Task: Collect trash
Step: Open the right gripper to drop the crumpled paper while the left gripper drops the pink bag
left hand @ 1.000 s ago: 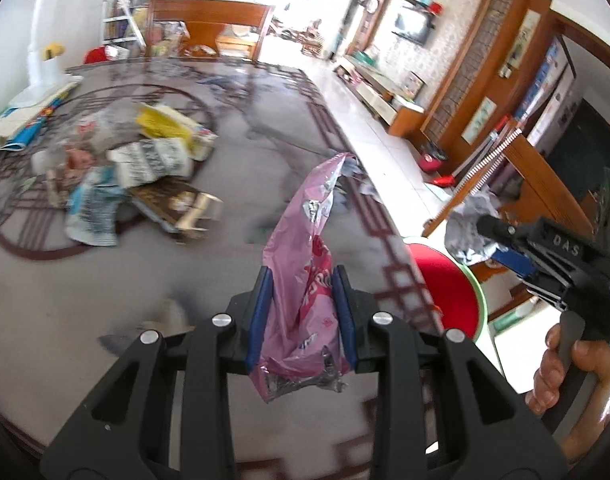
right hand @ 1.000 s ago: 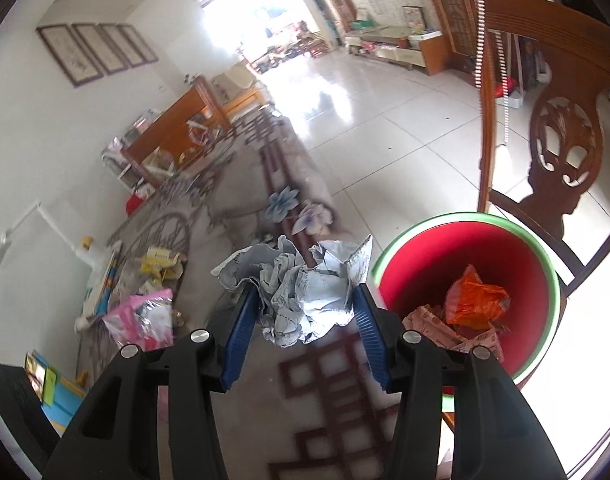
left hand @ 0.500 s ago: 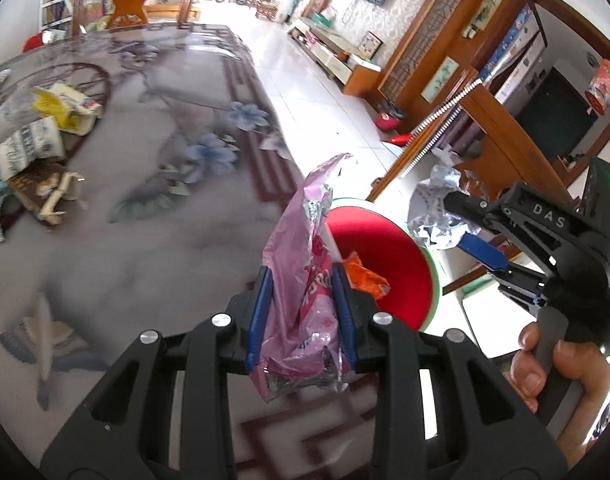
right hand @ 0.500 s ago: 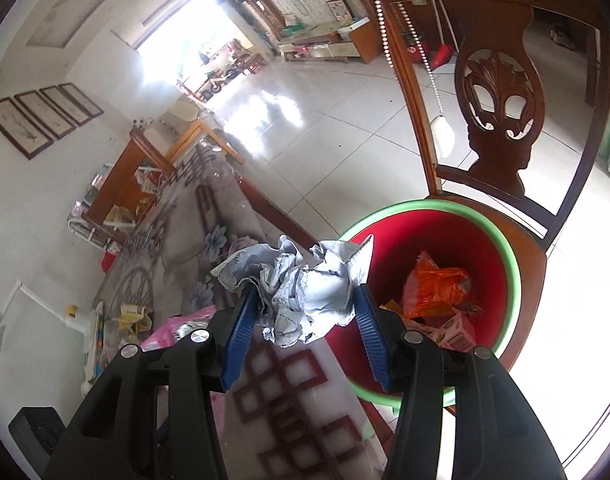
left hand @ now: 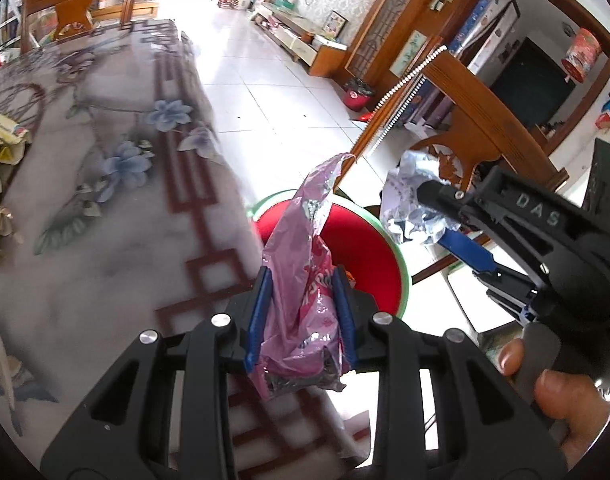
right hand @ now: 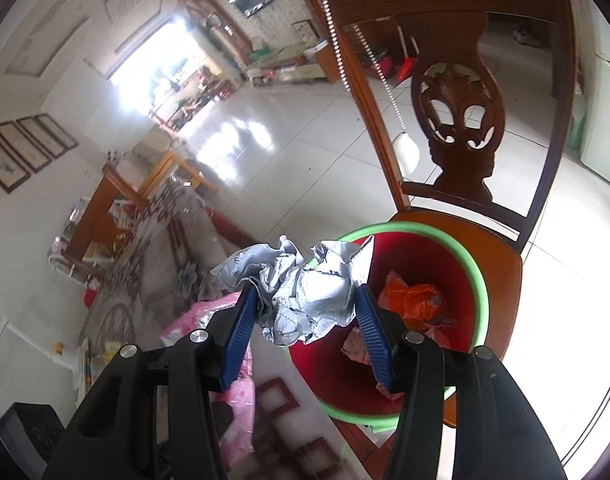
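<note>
**Two loads at the bin's edge**

Left tool clamps the pink wrapper, at the tabletop edge, short of the red bin. Carry it past the green rim before letting go. Right tool pinches crumpled paper over the near rim; nudge inward, then release.

The raised letters "DAS" stand on the black body of the right claw, seen from the left wrist view. The pink wrapper carries pink lettering, too crumpled to read. Nothing else in either view is legible.
</note>
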Available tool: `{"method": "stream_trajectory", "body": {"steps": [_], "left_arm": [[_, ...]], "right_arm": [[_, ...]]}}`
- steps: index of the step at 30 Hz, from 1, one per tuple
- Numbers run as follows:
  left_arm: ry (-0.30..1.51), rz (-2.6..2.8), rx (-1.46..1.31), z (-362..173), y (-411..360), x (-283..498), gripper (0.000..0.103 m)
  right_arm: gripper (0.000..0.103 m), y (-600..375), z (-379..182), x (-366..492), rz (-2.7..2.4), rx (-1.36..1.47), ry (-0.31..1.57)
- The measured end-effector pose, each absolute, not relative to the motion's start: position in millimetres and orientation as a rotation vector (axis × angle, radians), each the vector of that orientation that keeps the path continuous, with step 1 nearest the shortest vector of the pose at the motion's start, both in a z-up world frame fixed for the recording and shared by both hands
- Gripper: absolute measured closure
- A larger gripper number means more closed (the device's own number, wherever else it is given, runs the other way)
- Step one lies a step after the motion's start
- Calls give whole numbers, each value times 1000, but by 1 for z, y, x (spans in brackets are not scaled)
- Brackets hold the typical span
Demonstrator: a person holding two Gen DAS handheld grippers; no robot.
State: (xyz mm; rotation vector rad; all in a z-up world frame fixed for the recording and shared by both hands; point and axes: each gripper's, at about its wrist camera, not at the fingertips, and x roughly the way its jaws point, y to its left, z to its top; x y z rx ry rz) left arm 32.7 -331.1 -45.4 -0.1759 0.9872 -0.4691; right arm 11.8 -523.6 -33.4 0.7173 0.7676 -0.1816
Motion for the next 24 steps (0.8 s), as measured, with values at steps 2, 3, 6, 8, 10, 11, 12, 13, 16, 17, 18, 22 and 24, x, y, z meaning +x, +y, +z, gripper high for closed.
{"method": "stream_trajectory", "body": {"steps": [2, 3, 6, 8, 10, 11, 12, 13, 16, 17, 18, 22, 24], "left_arm": [[996, -475, -174, -48, -335, 36, 73], [1003, -478, -178, -51, -336, 38, 73], [1025, -481, -188, -57, -339, 41, 73], [1029, -481, -183, -59, -339, 44, 73], [1030, -482, -176, -60, -340, 45, 73], [1031, -483, -175, -61, -341, 45, 73], [1033, -483, -173, -61, -341, 45, 73], [1034, -484, -171, -61, -342, 45, 73], [1050, -485, -165, -63, -345, 46, 63], [1059, -485, -166, -64, -345, 47, 53], [1056, -479, -178, -65, -344, 47, 52], [1063, -472, -195, -68, -341, 46, 48], [1064, -469, -197, -68, -339, 45, 47]], "right_arm": [[54, -526, -32, 10, -196, 719, 750], [54, -528, -30, 8, -208, 719, 736], [54, -533, -30, 7, -227, 726, 720], [54, -533, -33, 8, -221, 735, 731], [54, -533, -35, 10, -213, 741, 740], [54, -533, -35, 11, -211, 742, 742], [54, -532, -34, 11, -211, 740, 741], [54, -532, -34, 11, -214, 738, 738], [50, -533, -34, 10, -227, 736, 736], [47, -533, -34, 11, -236, 735, 738], [46, -533, -34, 10, -253, 733, 739], [39, -534, -34, 9, -276, 727, 738], [33, -533, -33, 8, -279, 718, 735]]}}
